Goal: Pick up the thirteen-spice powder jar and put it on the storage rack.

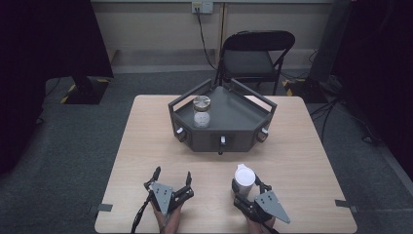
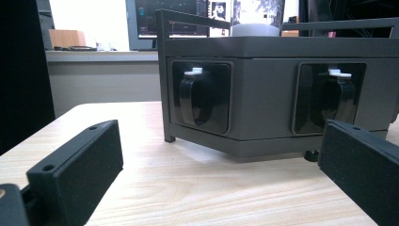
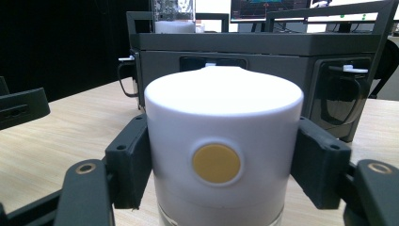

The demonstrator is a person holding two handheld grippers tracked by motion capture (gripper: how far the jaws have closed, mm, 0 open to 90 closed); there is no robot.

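Pale wood-grain desk (image 1: 146,146) on dark grey carpet, black folding chair (image 1: 253,56) behind it by the wall. Task thing: white cylindrical plastic container (image 1: 244,179), smooth, matte, w/ a flat white lid that has a small raised lip at the back and a round yellow dot (image 3: 216,163) on its side; a clear band shows at the very bottom in the right gripper view. It stands upright at the desk's near edge, right of centre, clamped by the right gripper (image 1: 246,187), one black pad pressing each side. Left gripper (image 1: 172,178) sits nearby to the left, jaws wide, nothing btwn them. Further back, mid-desk: dark grey hexagonal tray-stand (image 1: 234,114) w/ rails, carrying a clear glass jar (image 1: 201,111) w/ metal lid.
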